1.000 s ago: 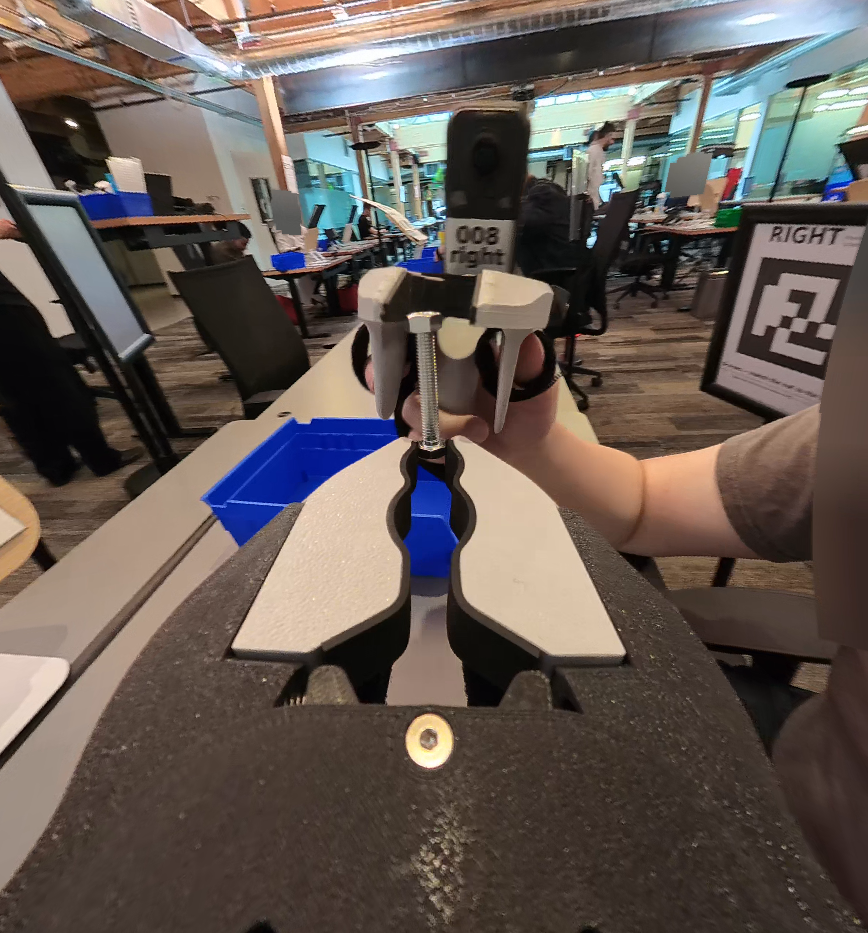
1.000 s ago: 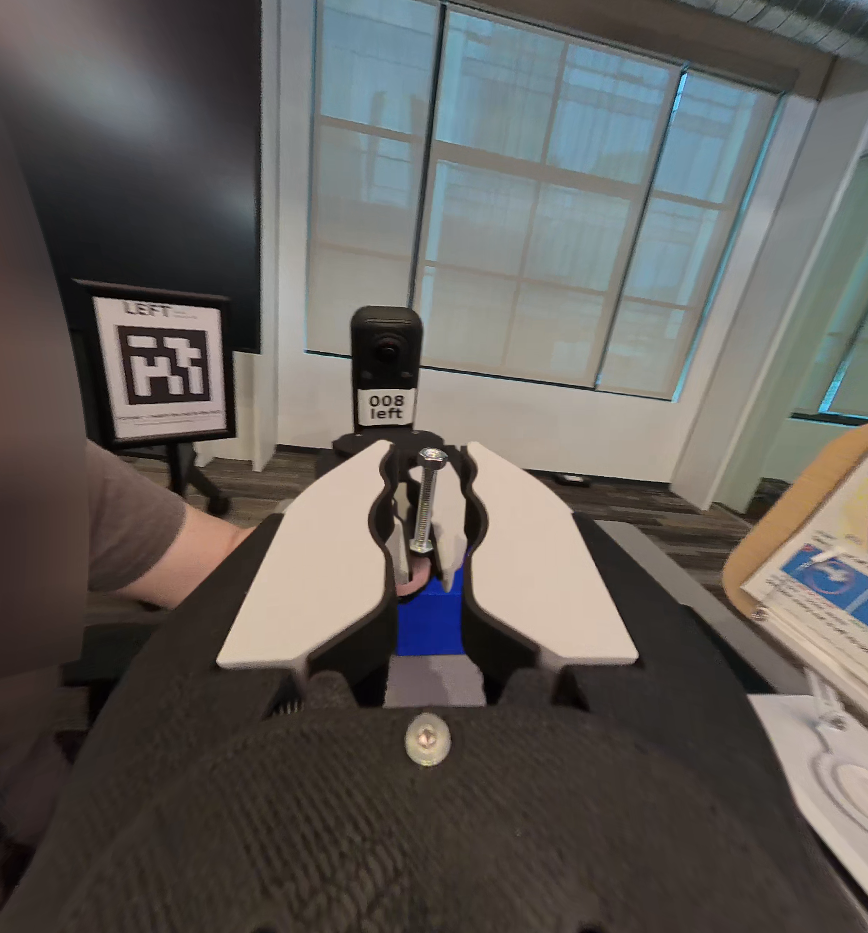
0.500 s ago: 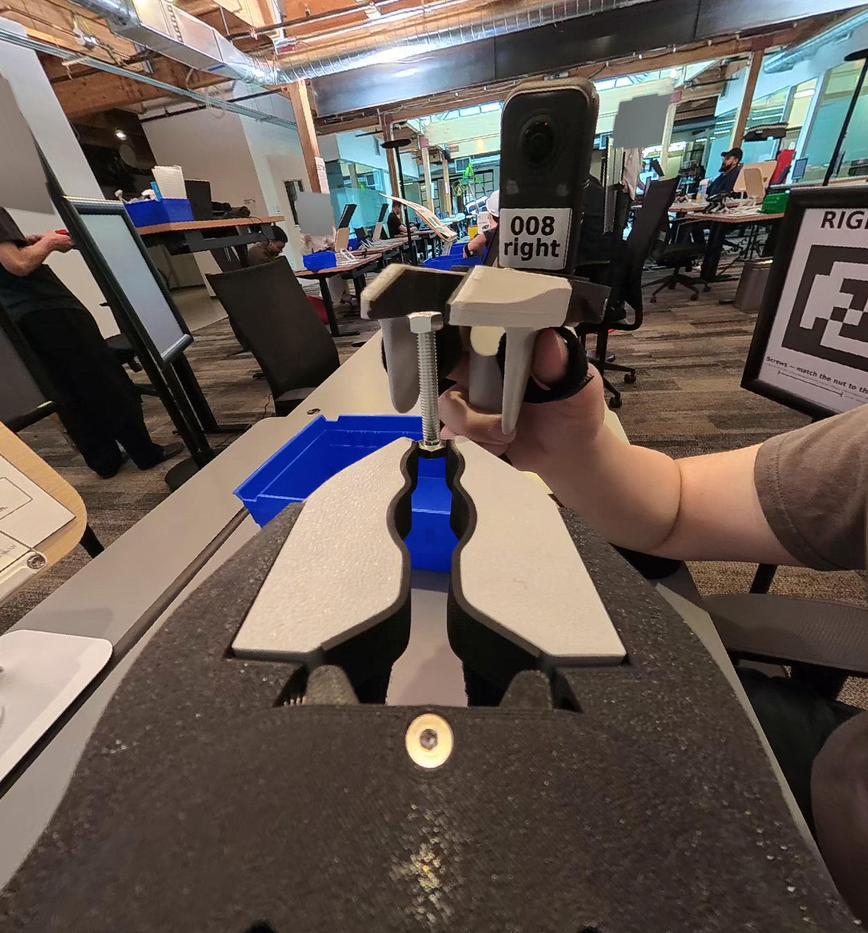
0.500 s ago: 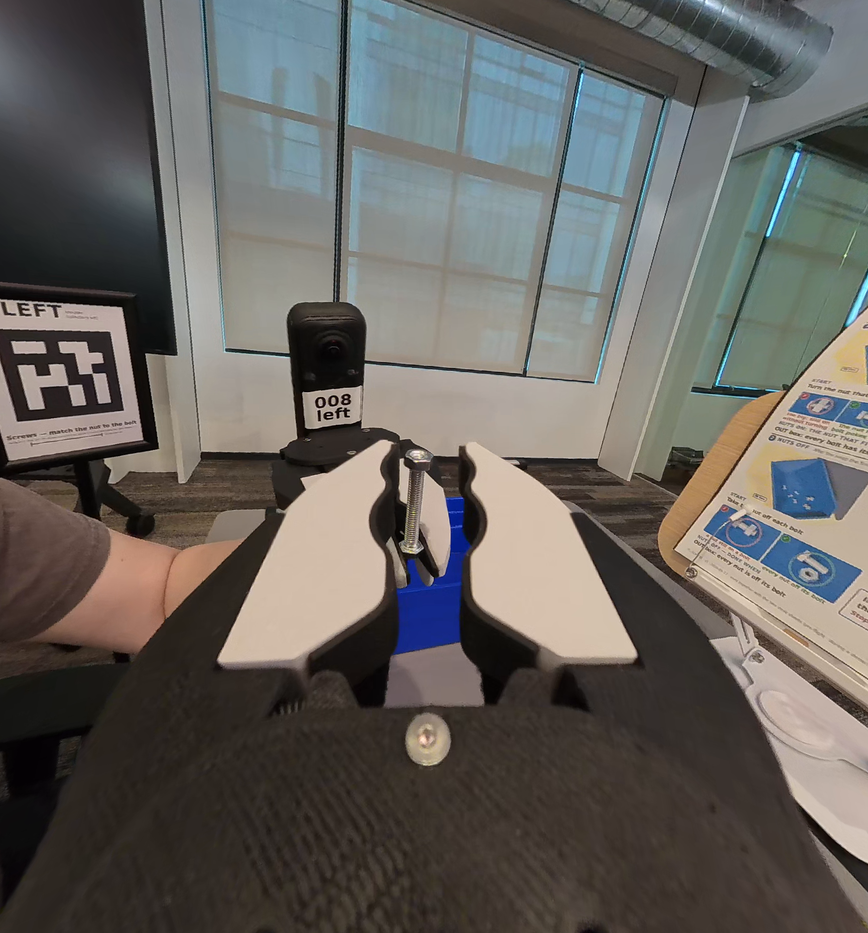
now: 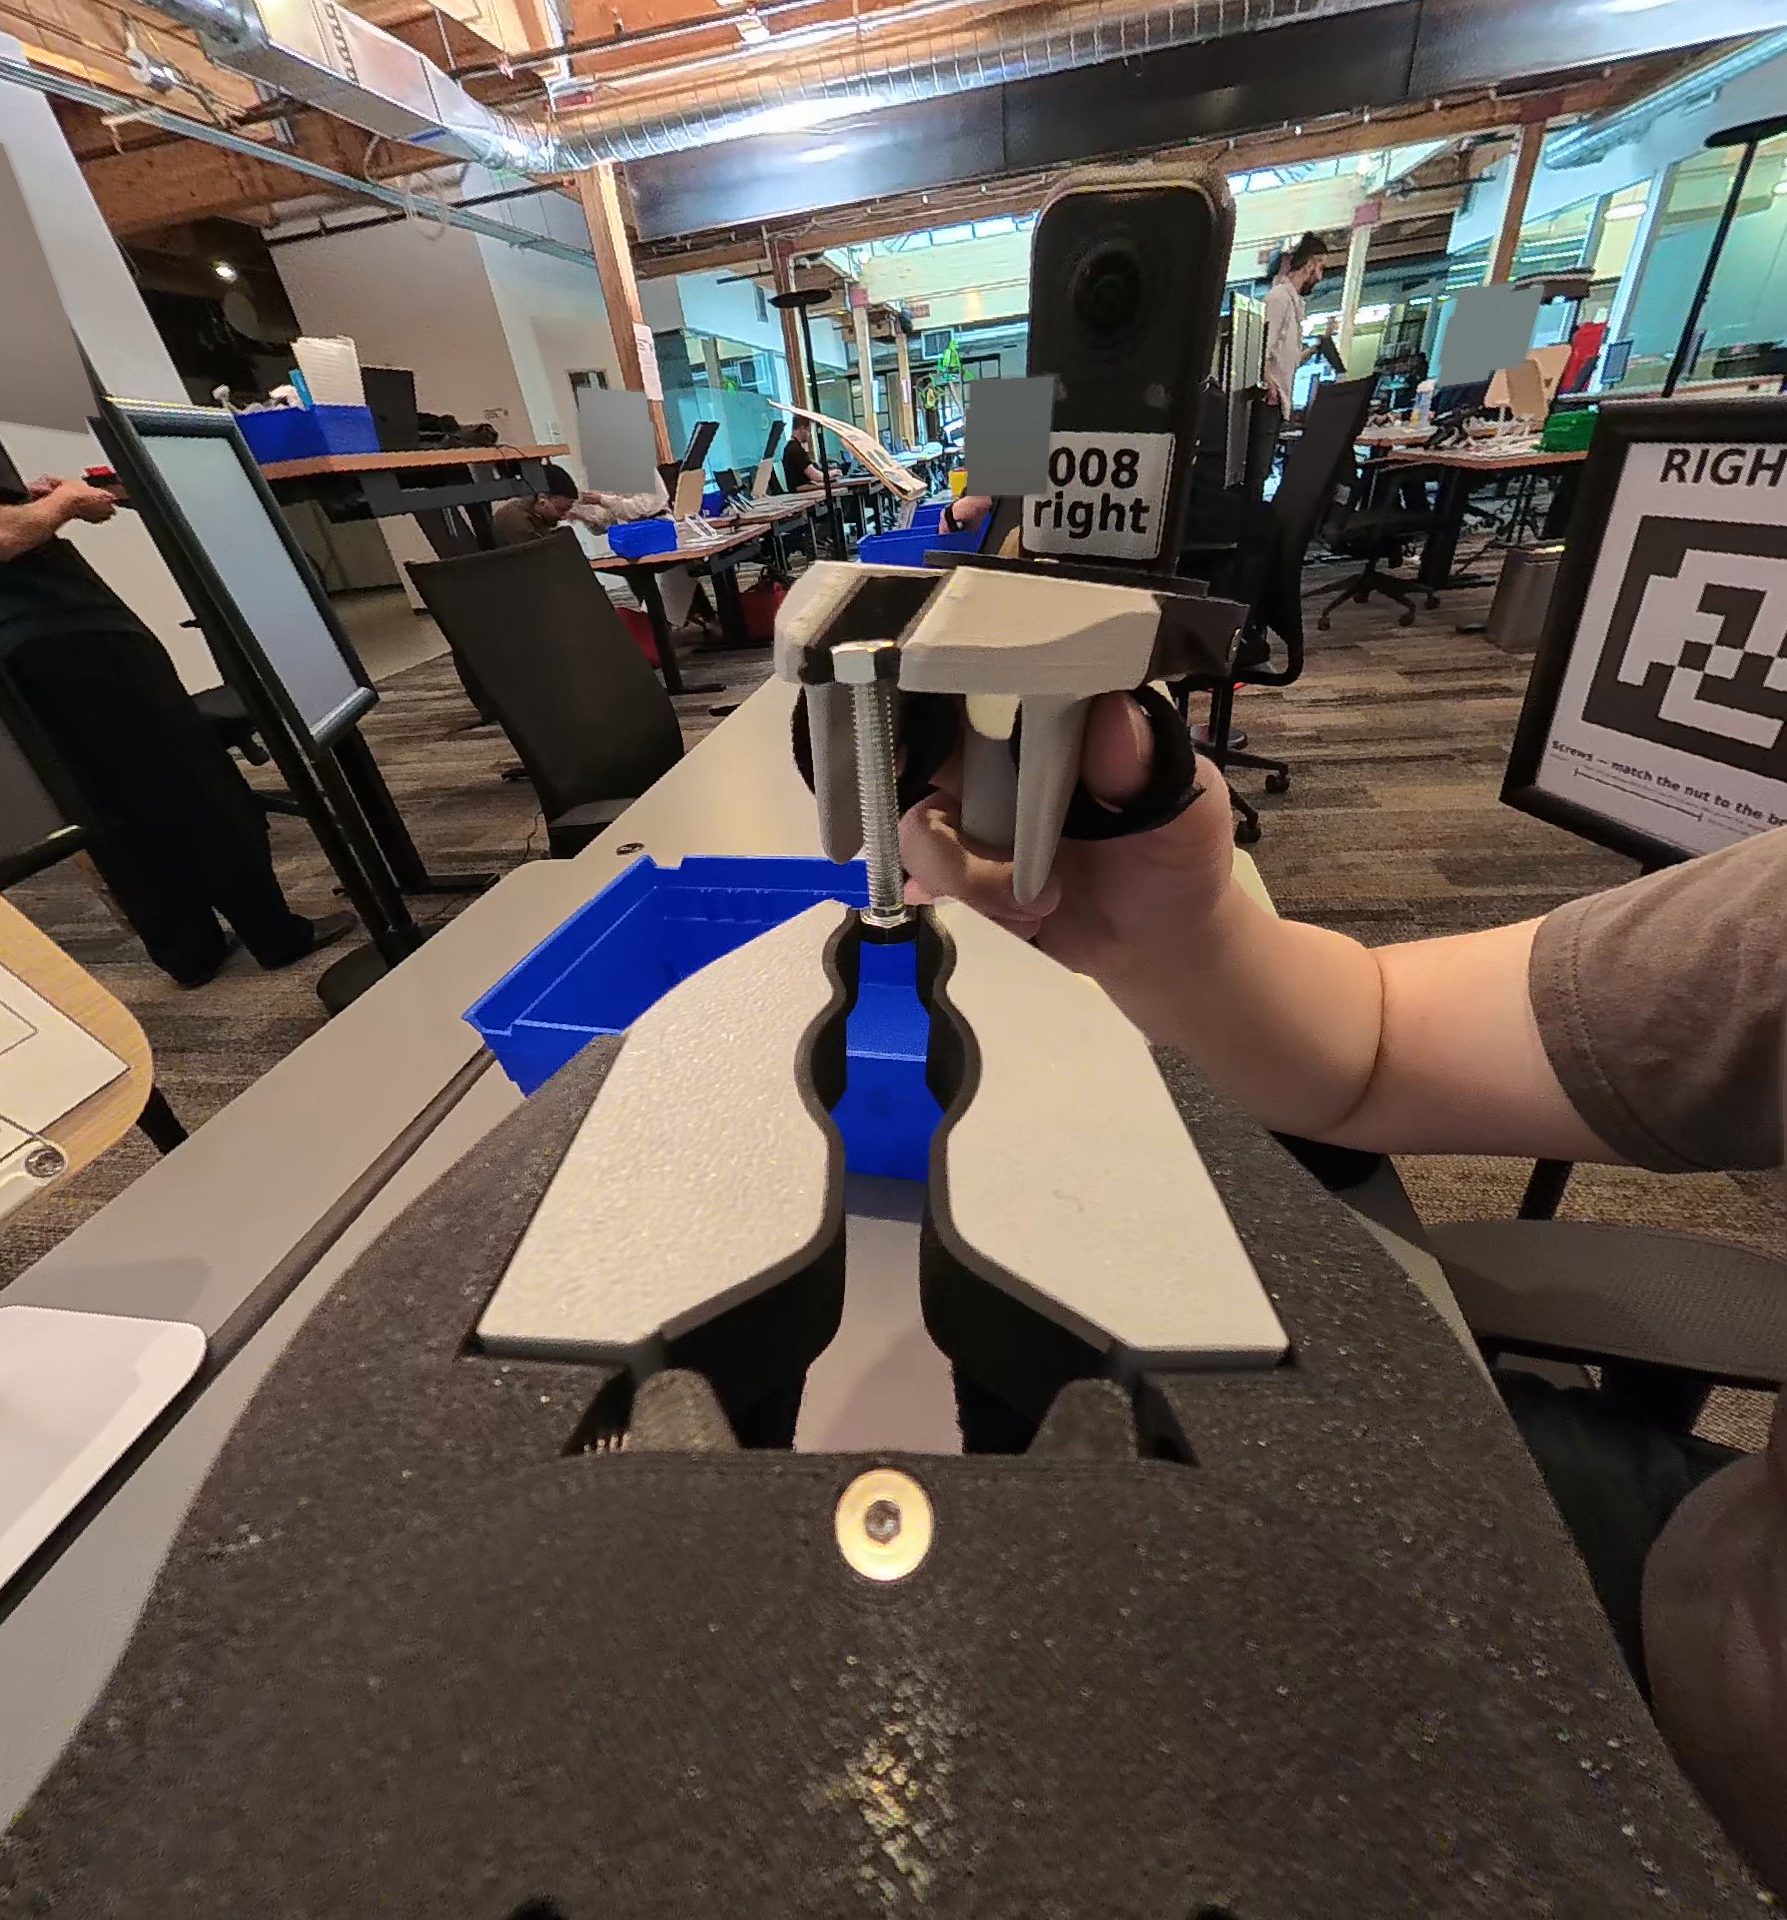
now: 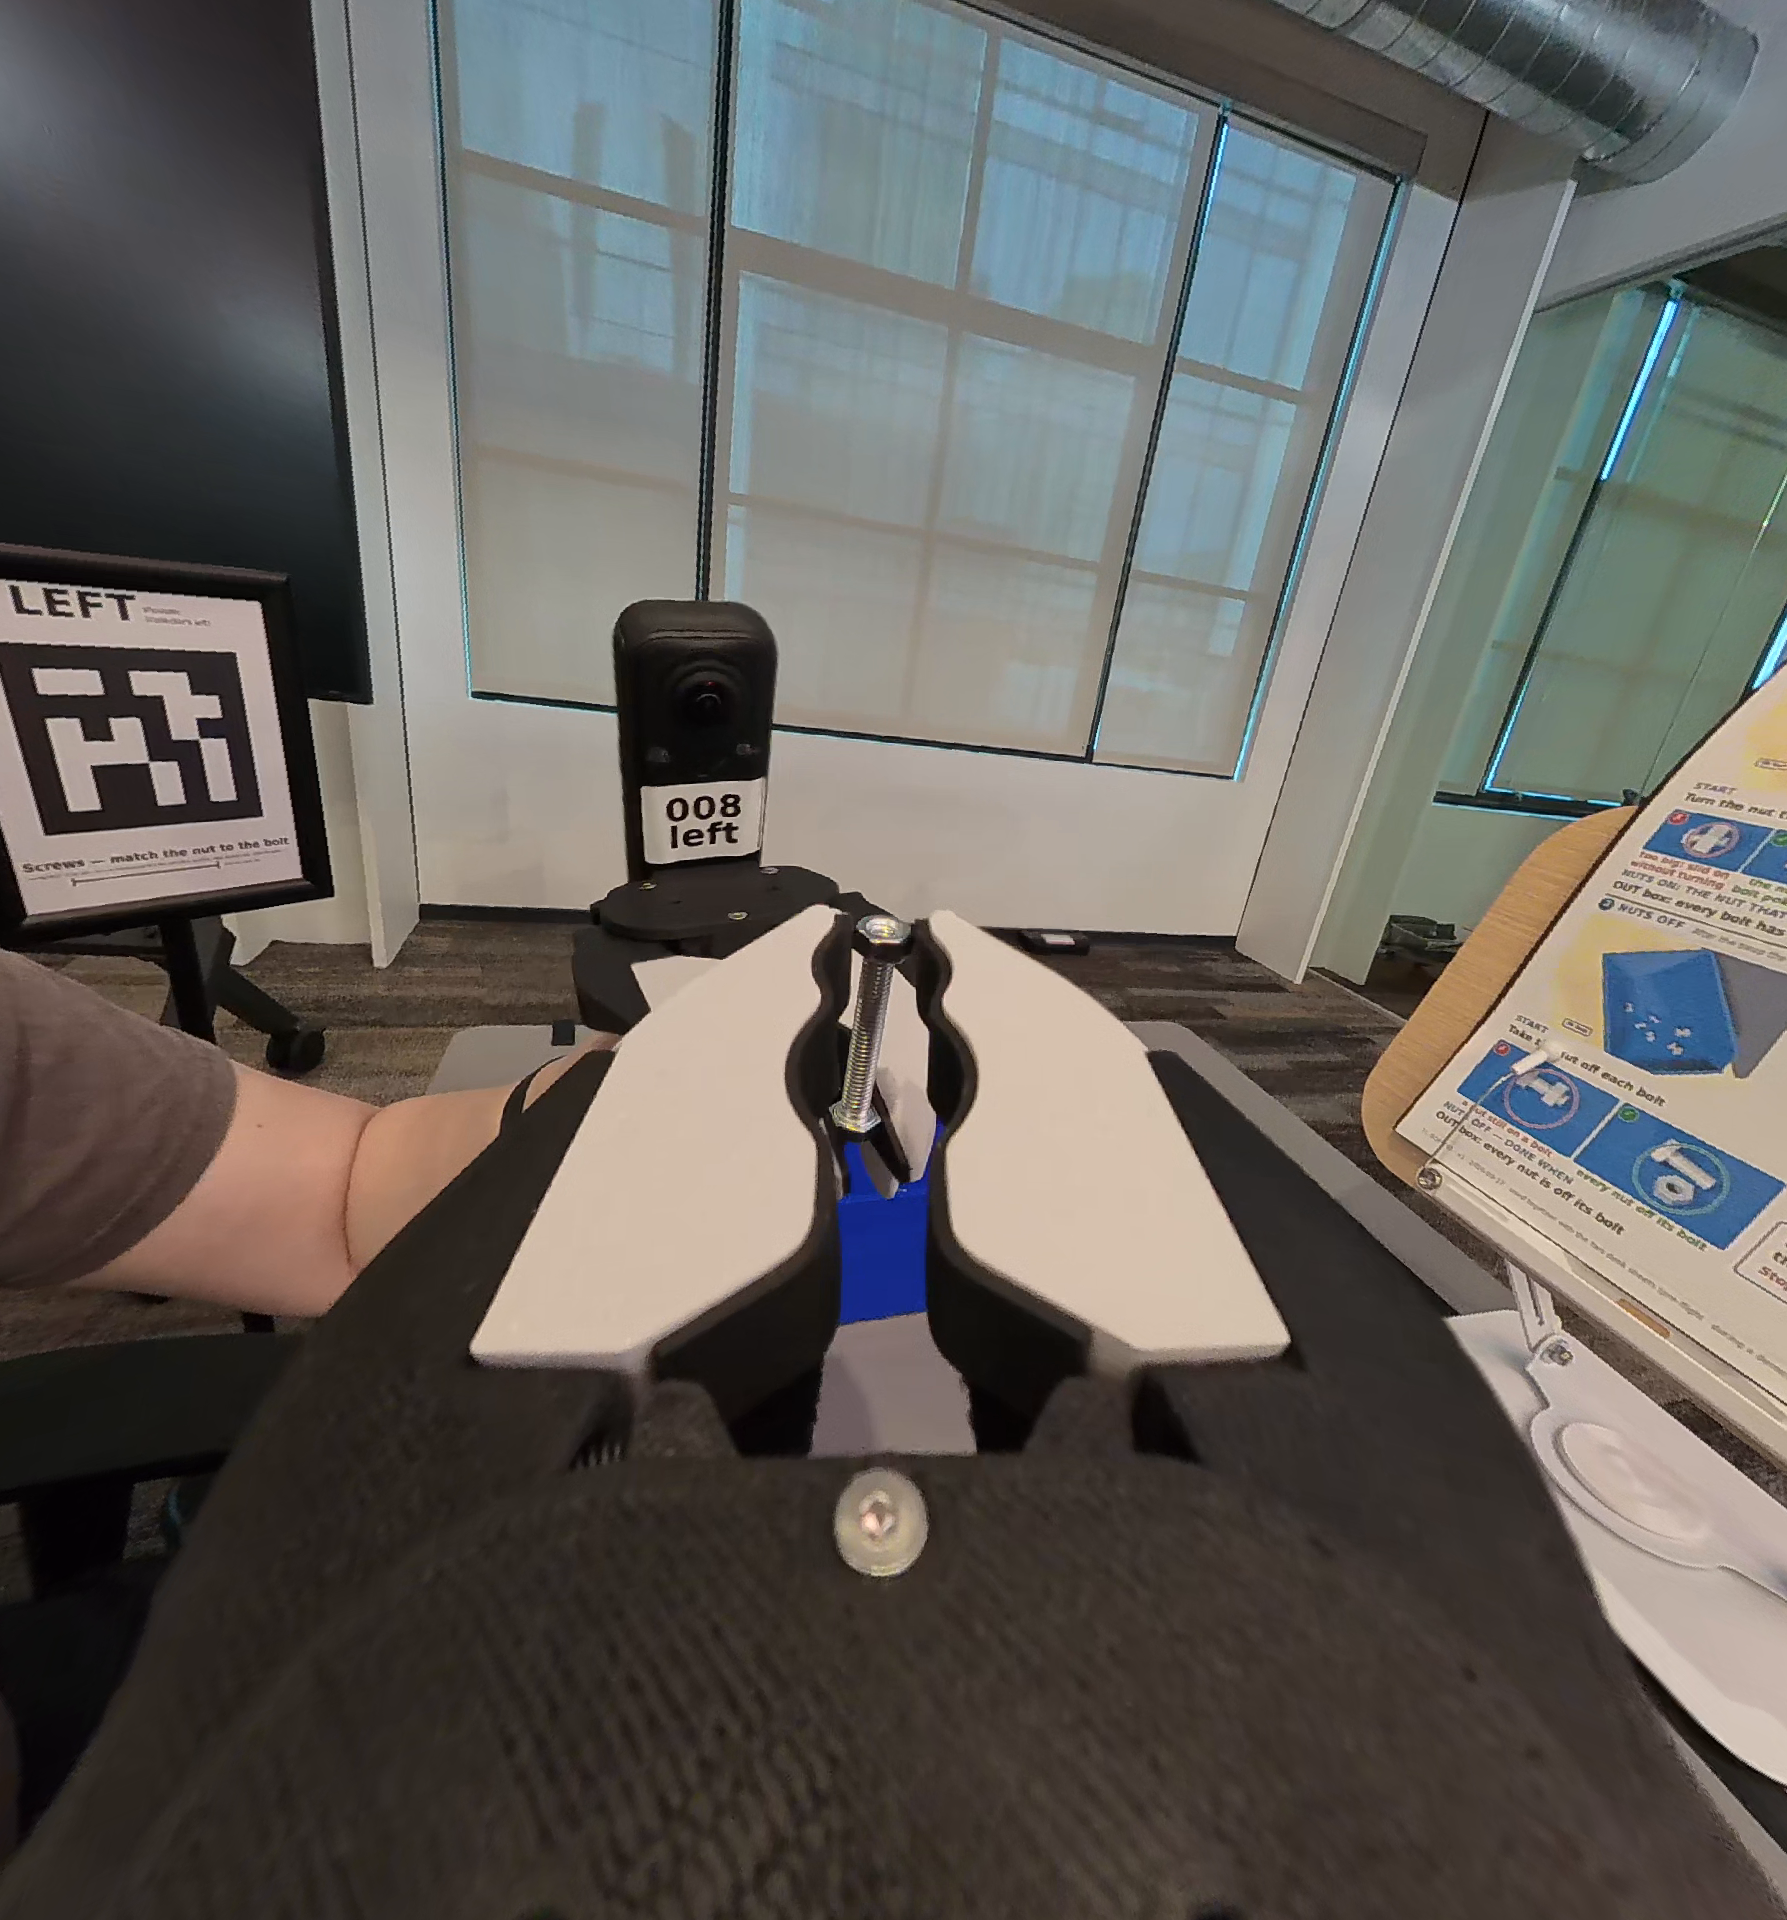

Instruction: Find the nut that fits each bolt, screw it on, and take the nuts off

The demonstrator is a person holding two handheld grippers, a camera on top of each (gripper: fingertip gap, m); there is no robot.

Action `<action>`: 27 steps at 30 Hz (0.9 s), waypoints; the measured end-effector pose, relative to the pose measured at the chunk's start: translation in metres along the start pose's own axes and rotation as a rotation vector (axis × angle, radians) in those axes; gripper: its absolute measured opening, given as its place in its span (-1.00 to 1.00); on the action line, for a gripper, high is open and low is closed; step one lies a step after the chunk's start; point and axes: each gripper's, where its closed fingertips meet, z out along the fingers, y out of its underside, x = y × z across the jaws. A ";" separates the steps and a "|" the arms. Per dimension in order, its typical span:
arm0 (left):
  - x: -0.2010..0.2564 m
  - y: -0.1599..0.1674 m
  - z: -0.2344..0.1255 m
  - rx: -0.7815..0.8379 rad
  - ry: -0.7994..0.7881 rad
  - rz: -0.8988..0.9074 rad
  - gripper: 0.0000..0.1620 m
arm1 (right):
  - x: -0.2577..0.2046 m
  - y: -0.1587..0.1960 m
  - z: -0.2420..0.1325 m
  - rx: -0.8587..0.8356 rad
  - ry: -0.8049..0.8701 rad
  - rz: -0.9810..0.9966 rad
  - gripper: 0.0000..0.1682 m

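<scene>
Upright above the blue bin [image 5: 660,966] on the grey desk [image 5: 245,1174], a bolt [image 5: 876,774] spans both grippers: the right gripper [image 6: 881,940] pinches its hex head, while the left gripper [image 5: 884,920] clamps the nut [image 5: 884,914] at its threaded lower end.

Each wrist camera looks close along its own fingers, facing the other (sharing the bolt [image 5: 876,774] between).
</scene>
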 end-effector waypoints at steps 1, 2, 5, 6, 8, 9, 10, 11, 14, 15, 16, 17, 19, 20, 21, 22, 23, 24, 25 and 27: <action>0.001 0.000 0.000 -0.002 0.005 -0.003 -0.88 | -0.001 0.000 0.000 -0.003 -0.009 -0.003 -0.86; 0.001 0.000 0.000 -0.004 0.011 -0.003 -0.88 | -0.003 0.000 0.000 -0.010 -0.024 0.000 -0.86; 0.012 -0.001 0.000 0.004 0.094 -0.036 -0.88 | -0.010 -0.001 -0.003 -0.013 -0.122 0.022 -0.86; 0.017 -0.001 0.000 0.006 0.135 -0.047 -0.88 | -0.013 -0.002 -0.005 -0.009 -0.172 0.038 -0.86; 0.027 -0.002 0.000 0.006 0.212 -0.064 -0.88 | -0.022 -0.003 -0.009 -0.005 -0.290 0.086 -0.86; 0.035 -0.001 0.000 0.003 0.268 -0.076 -0.88 | -0.028 -0.003 -0.012 -0.002 -0.362 0.113 -0.86; 0.042 0.000 0.000 0.000 0.313 -0.087 -0.88 | -0.034 -0.003 -0.015 0.003 -0.434 0.140 -0.86; 0.048 0.000 0.000 0.003 0.355 -0.091 -0.88 | -0.039 -0.003 -0.018 0.013 -0.500 0.166 -0.86; 0.067 0.002 -0.001 -0.004 0.488 -0.124 -0.88 | -0.054 -0.003 -0.027 0.041 -0.686 0.238 -0.86; 0.072 0.003 -0.001 -0.005 0.527 -0.135 -0.88 | -0.058 -0.003 -0.030 0.049 -0.740 0.262 -0.86; 0.077 0.004 -0.002 -0.005 0.561 -0.149 -0.88 | -0.062 -0.002 -0.032 0.057 -0.787 0.285 -0.86; 0.080 0.004 -0.002 -0.006 0.587 -0.165 -0.88 | -0.065 -0.002 -0.034 0.066 -0.825 0.302 -0.86; 0.088 0.005 -0.003 -0.010 0.645 -0.194 -0.88 | -0.071 -0.001 -0.037 0.083 -0.884 0.317 -0.86; 0.091 0.006 -0.004 -0.015 0.671 -0.206 -0.88 | -0.073 -0.001 -0.038 0.088 -0.909 0.322 -0.86; 0.093 0.006 -0.004 -0.015 0.691 -0.213 -0.88 | -0.075 -0.001 -0.040 0.094 -0.929 0.325 -0.86; 0.096 0.007 -0.005 -0.019 0.710 -0.220 -0.88 | -0.077 0.000 -0.040 0.099 -0.942 0.323 -0.86; 0.097 0.008 -0.005 -0.023 0.717 -0.222 -0.88 | -0.079 0.000 -0.040 0.102 -0.952 0.320 -0.86; 0.098 0.008 -0.004 -0.025 0.718 -0.218 -0.88 | -0.081 0.001 -0.041 0.101 -0.958 0.318 -0.86; 0.099 0.009 -0.004 -0.028 0.716 -0.212 -0.88 | -0.081 0.001 -0.040 0.098 -0.958 0.315 -0.86; 0.097 0.009 -0.003 -0.026 0.697 -0.200 -0.88 | -0.080 0.001 -0.039 0.103 -0.936 0.295 -0.86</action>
